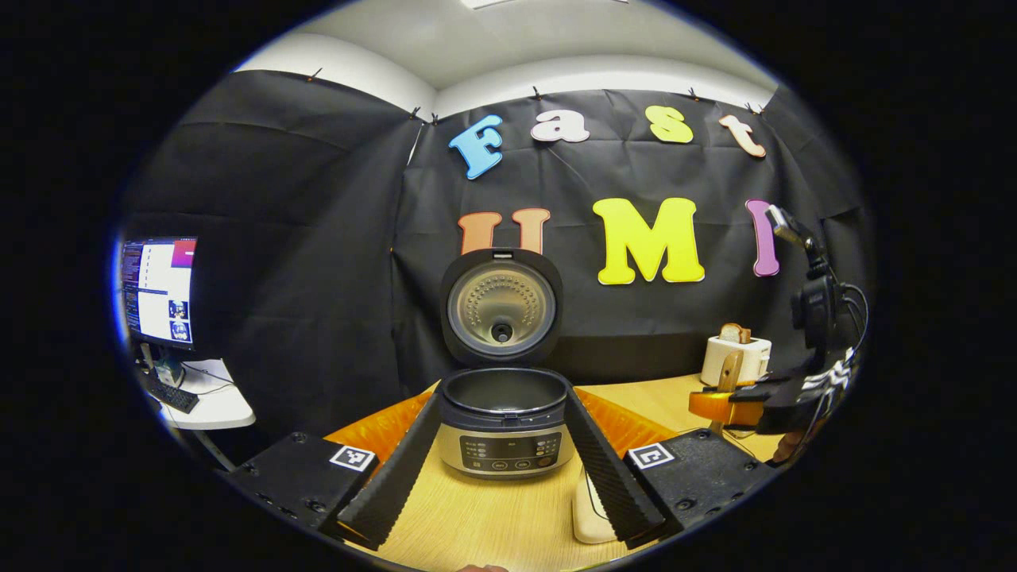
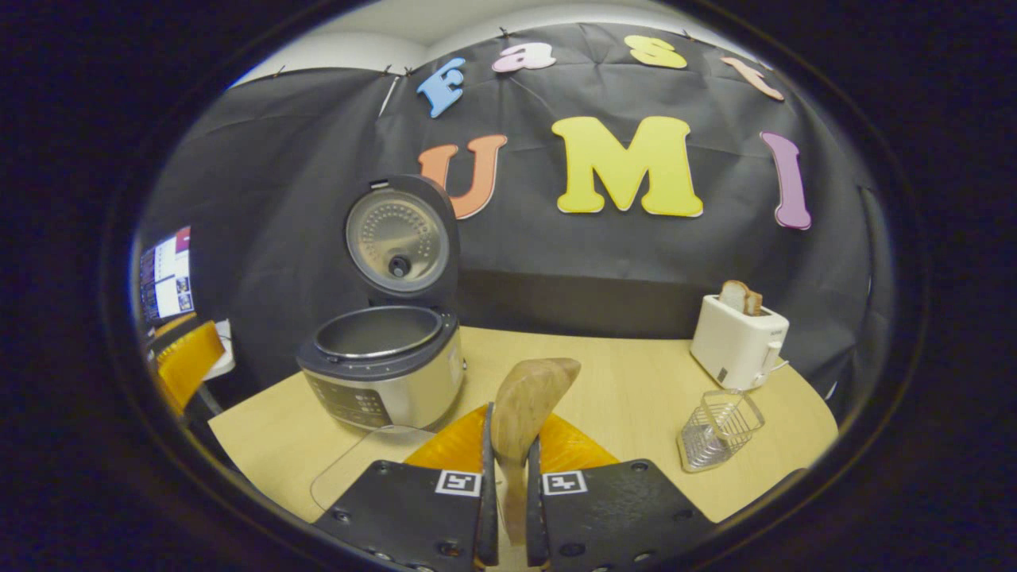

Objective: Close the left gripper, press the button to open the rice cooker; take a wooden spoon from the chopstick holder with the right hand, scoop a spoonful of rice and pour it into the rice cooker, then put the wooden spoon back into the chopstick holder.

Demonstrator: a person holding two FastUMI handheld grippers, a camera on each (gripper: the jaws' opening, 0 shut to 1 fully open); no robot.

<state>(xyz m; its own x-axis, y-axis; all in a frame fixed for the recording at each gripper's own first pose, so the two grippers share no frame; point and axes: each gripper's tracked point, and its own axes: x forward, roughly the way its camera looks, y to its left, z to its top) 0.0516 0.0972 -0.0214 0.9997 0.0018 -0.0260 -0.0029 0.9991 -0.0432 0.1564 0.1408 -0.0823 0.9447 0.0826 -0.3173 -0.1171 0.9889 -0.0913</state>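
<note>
Clamped between the two fingers of the right gripper (image 2: pixel 508 485), at the bottom of the right gripper view, a pale wooden spoon (image 2: pixel 526 405) is held; both fingers press on its handle, and its rounded bowl stands up and leans a little to the right, past the fingertips. Whether rice lies in the bowl cannot be told, because its hollow side is not shown.

From this gripper the silver rice cooker with a dark rim and a black hinged lid (image 2: pixel 381 365) lies ahead and to the left, on the light wooden table (image 2: pixel 636 381). Its lid is raised upright and the grey inner pot is open to the top. The long axis of the spoon points forward and upward, so it is judged that the spoon must be carried to the left and its bowl tipped over the pot.

A small wire chopstick holder (image 2: pixel 719 429) stands to the right, just in front of a white toaster with bread slices (image 2: pixel 739 338); it is well apart from the cooker.

In the left gripper view the left gripper (image 1: pixel 504 469) is seen released, its fingers spread on both sides of the cooker, not touching it. The right gripper is judged to be the working one.
</note>
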